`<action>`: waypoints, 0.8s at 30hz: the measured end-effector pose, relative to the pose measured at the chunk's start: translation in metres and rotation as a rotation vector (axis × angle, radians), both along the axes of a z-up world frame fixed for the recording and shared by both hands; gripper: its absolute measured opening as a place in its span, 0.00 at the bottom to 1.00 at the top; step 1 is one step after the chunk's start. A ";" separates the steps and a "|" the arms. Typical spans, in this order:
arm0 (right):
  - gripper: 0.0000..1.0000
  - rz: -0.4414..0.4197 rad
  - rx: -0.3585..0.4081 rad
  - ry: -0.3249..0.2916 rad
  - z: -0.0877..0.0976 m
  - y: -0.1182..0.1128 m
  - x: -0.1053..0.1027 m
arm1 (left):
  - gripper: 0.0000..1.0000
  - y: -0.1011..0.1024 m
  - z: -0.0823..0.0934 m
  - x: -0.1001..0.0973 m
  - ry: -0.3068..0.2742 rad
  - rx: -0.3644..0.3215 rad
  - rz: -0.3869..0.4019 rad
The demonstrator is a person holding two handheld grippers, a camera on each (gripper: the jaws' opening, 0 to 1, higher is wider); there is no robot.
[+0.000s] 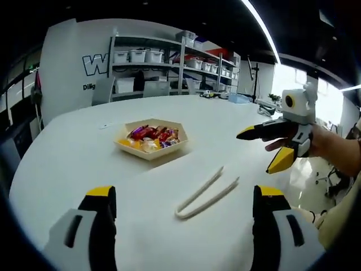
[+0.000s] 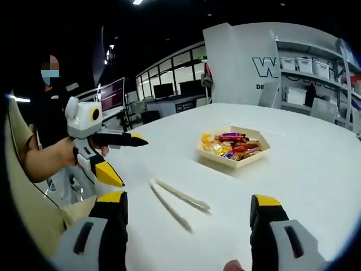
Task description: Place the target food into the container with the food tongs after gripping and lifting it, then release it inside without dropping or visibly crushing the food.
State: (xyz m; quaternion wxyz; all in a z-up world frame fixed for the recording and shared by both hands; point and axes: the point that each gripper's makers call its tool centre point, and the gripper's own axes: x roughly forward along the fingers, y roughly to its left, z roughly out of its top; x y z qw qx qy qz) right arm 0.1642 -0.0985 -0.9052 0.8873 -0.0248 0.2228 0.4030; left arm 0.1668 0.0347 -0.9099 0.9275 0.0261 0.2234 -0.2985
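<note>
Tongs flat on white table near candy-filled tray, between 2 level, wide-jawed grippers: left gripper, right gripper.

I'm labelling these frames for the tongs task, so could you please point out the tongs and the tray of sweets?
tongs (image 1: 206, 193): left gripper view, on the near arm, about halfway along.
tray of sweets (image 2: 210, 151): right gripper view, on the bare front wall of the tray.
</note>
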 end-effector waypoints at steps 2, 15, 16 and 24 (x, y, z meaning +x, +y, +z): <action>0.90 -0.003 0.002 0.007 0.001 0.000 -0.001 | 0.99 0.001 0.002 -0.001 -0.002 -0.002 0.009; 0.91 -0.034 0.021 0.025 0.007 -0.003 -0.001 | 0.99 0.002 0.009 -0.004 0.005 -0.007 0.038; 0.91 -0.033 0.020 0.026 0.007 -0.003 -0.001 | 0.99 0.002 0.010 -0.004 0.005 -0.009 0.039; 0.91 -0.040 0.014 0.036 0.007 -0.003 -0.001 | 0.99 0.001 0.015 -0.003 -0.001 -0.020 0.048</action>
